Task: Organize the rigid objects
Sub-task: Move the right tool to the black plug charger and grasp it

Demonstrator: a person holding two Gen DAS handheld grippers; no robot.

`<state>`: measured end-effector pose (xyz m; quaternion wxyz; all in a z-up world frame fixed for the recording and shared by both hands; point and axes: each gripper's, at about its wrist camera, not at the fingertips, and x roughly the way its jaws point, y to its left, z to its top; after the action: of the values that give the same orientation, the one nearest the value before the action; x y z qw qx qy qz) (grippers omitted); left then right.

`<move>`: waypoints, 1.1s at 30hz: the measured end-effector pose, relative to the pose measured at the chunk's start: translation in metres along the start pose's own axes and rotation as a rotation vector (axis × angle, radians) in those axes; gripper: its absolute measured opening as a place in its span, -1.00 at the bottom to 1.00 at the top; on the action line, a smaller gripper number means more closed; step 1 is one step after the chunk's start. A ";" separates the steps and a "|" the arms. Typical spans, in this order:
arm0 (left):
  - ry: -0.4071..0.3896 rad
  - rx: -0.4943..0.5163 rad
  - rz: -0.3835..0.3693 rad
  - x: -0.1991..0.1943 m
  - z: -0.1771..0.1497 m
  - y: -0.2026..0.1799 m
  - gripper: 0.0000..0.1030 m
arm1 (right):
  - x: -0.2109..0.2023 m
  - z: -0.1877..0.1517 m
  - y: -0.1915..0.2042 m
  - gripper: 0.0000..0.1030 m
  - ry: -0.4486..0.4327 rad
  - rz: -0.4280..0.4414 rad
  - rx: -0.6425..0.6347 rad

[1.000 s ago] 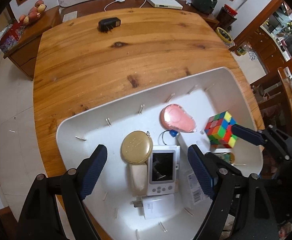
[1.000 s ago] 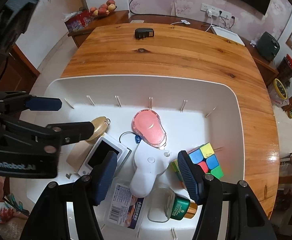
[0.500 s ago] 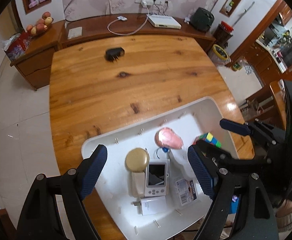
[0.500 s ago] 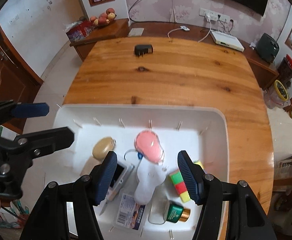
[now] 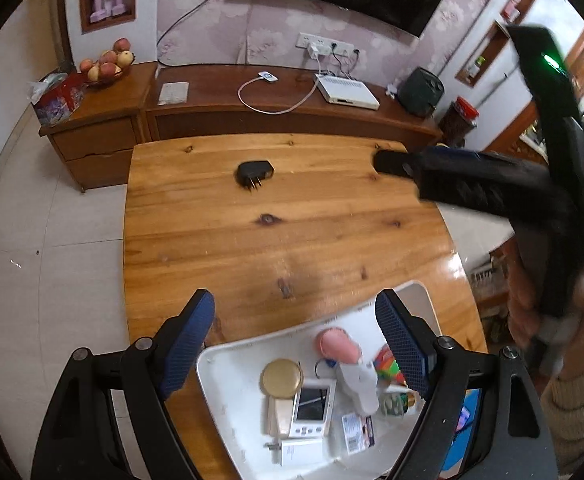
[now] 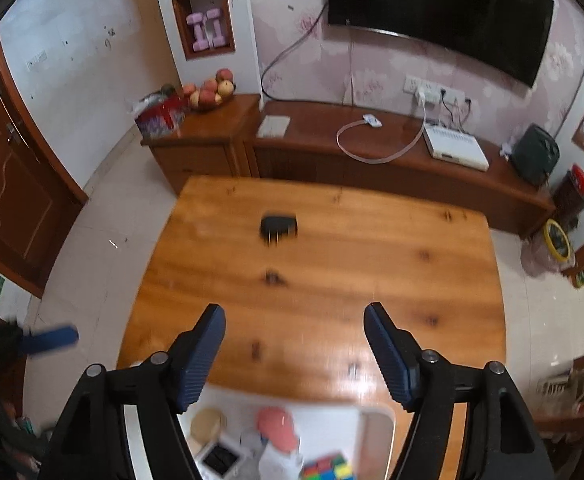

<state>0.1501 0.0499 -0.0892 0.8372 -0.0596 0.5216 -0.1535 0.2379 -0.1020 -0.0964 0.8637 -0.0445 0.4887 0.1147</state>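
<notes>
Both hand-held grippers raised and empty above the desk, one item outside the tray

The left hand-held gripper point(image 5: 295, 346) and right hand-held gripper point(image 6: 295, 354) both have their jaws spread wide with nothing between them. The white tray point(image 5: 228, 392) sits at the desk's point(image 5: 284, 216) near edge toward the right corner, holding a gold compact point(image 5: 282, 378), a pink oval piece point(image 5: 337, 349), a colour cube point(image 5: 387, 364) and other small things. The black plug adapter point(image 5: 254, 173) lies alone near the far edge, well apart from the tray (likely the next pick). Its prongs stick out, so a grip on them instead of the body could let it twist and drop; a reach across may also knock the tray
</notes>
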 end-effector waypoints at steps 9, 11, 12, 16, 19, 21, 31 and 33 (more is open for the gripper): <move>0.016 -0.102 0.016 0.026 0.014 0.017 0.65 | 0.089 0.074 0.000 0.42 0.076 0.040 -0.038; 0.028 -0.127 0.024 0.035 0.014 0.022 0.65 | 0.117 0.084 0.000 0.42 0.106 0.055 -0.033; 0.035 -0.139 0.028 0.039 0.015 0.025 0.65 | 0.136 0.089 0.001 0.42 0.130 0.064 -0.035; 0.065 -0.179 0.046 0.055 0.013 0.034 0.65 | 0.193 0.098 0.002 0.42 0.203 0.081 -0.020; 0.088 -0.207 0.061 0.065 0.011 0.041 0.65 | 0.226 0.101 0.005 0.42 0.250 0.113 -0.001; 0.102 -0.228 0.067 0.072 0.009 0.046 0.65 | 0.243 0.100 0.010 0.42 0.271 0.113 -0.012; 0.145 -0.279 0.086 0.094 0.008 0.060 0.65 | 0.299 0.088 0.013 0.42 0.345 0.084 -0.027; 0.151 -0.282 0.089 0.097 0.008 0.061 0.65 | 0.304 0.086 0.013 0.42 0.349 0.073 -0.034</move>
<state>0.2084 0.0761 -0.1845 0.7850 -0.1415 0.6014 -0.0457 0.4571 -0.0258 -0.3116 0.7602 -0.0608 0.6305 0.1448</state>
